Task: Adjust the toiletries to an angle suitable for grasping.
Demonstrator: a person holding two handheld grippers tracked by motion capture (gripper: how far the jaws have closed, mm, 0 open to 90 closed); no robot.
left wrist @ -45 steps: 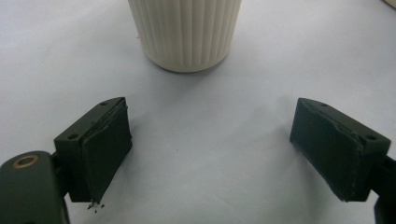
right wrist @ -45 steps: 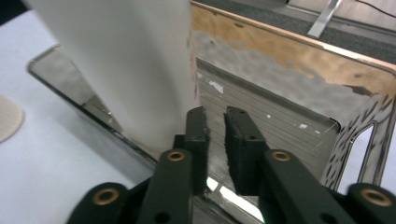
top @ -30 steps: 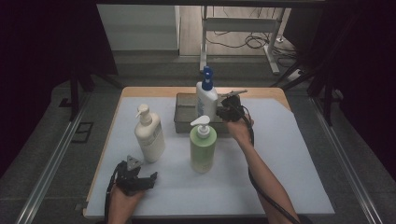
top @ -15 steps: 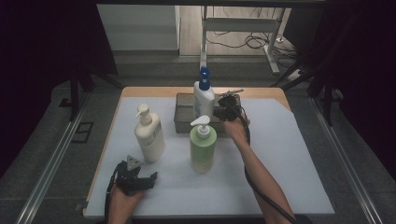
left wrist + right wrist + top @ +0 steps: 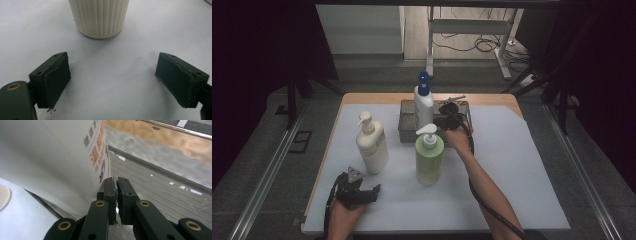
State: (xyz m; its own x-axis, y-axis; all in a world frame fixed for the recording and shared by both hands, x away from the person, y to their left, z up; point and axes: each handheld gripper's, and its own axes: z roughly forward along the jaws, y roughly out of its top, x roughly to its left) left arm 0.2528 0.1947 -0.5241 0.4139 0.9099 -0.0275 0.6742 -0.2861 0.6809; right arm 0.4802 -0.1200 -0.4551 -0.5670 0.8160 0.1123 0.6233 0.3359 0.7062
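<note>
Your right gripper [image 5: 447, 114], jaws pressed together, nudges the blue-capped white plastic bottle [image 5: 423, 102] in the grey metal tray [image 5: 407, 131] near the table's far edge; probably next, push gently to keep it upright.

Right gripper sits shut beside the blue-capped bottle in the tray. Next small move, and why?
Probably open the right gripper: its jaws are shut with nothing between them, beside the white bottle standing in the grey tray. Opened, it could straddle the bottle to grip it.

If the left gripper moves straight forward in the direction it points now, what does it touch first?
Most likely the cream ribbed bottle, standing straight ahead of the open left gripper; between them lies bare white table cover.
</note>
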